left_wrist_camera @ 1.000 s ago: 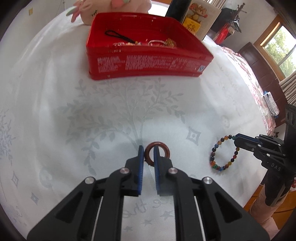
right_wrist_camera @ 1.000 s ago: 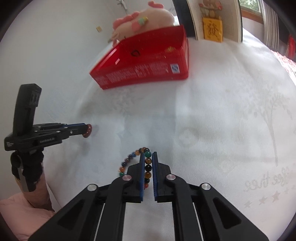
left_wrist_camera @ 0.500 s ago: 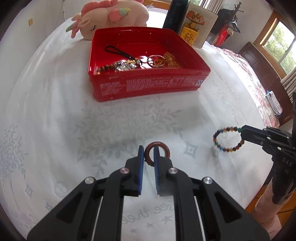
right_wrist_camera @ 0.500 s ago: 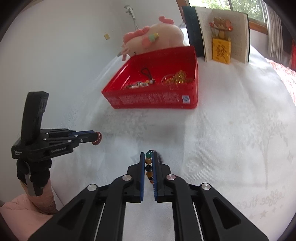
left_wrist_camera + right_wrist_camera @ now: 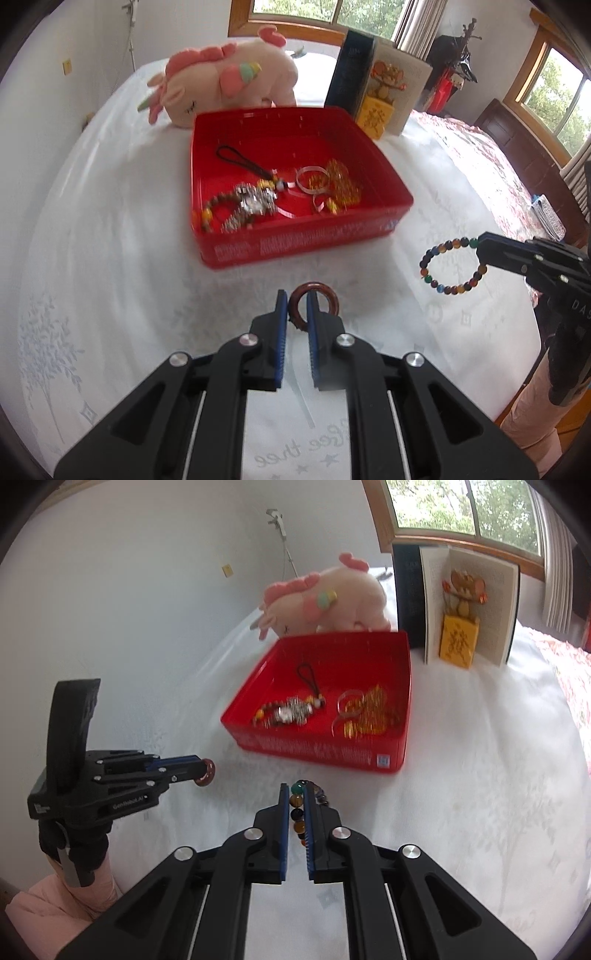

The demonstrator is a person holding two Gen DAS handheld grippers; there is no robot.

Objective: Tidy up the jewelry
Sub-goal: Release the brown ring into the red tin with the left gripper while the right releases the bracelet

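Brown and smooth, a ring (image 5: 313, 305) is pinched upright in the left claw (image 5: 296, 314), held above the white patterned tabletop (image 5: 110, 295). The right claw (image 5: 296, 812) is clamped on a bracelet of many-coloured beads (image 5: 297, 808), which hangs in a loop clear of the cloth. Beyond both sits a red tray (image 5: 295, 243) holding other jewelry, with a pink plush toy (image 5: 229, 77) and an open book (image 5: 469, 605) behind it.

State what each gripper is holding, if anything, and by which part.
The left gripper pinches a brown ring by its near edge. The right gripper pinches a bead bracelet by one side of its loop.
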